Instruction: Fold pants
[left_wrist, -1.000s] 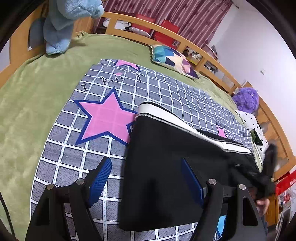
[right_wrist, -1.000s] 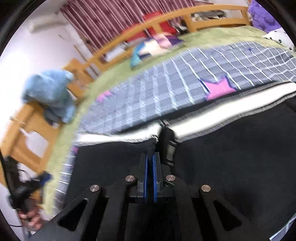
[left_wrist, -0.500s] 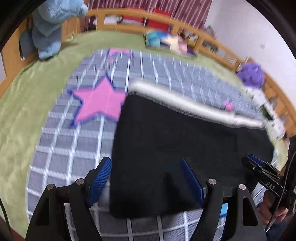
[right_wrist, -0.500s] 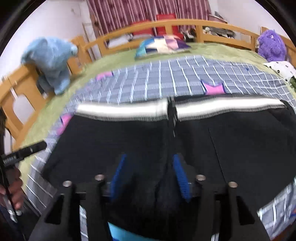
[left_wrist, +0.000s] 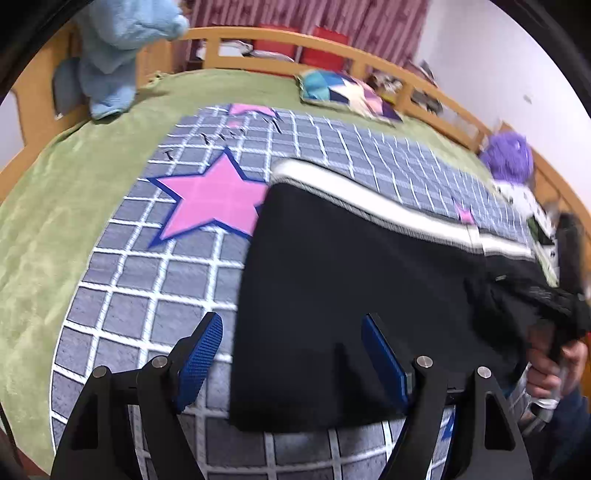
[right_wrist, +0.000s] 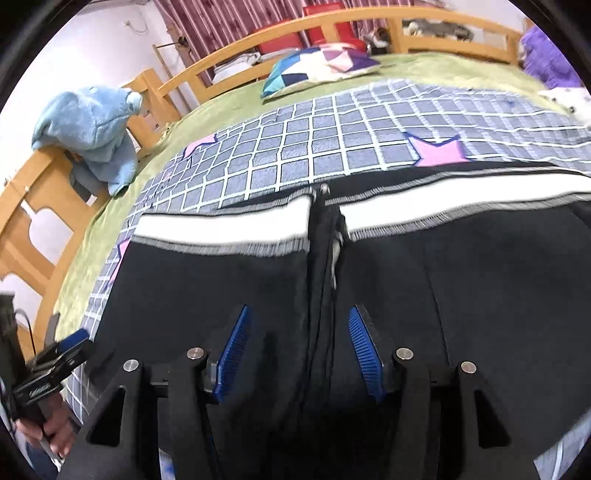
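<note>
The bed (left_wrist: 55, 229), under its green cover, is carrying a checked blanket (left_wrist: 147, 280) with pink stars, and the black pants (left_wrist: 332, 280) are lying flat on that blanket toward its near edge, white waistband (right_wrist: 229, 230) facing the far rail, probably so the legs can be folded across. The left gripper (left_wrist: 291, 354) is hovering wide open above the pants' left edge, gripping nothing. The right gripper (right_wrist: 299, 347) is also hanging open and empty, straddling the centre seam (right_wrist: 325, 258), seemingly lining up the fold there.
</note>
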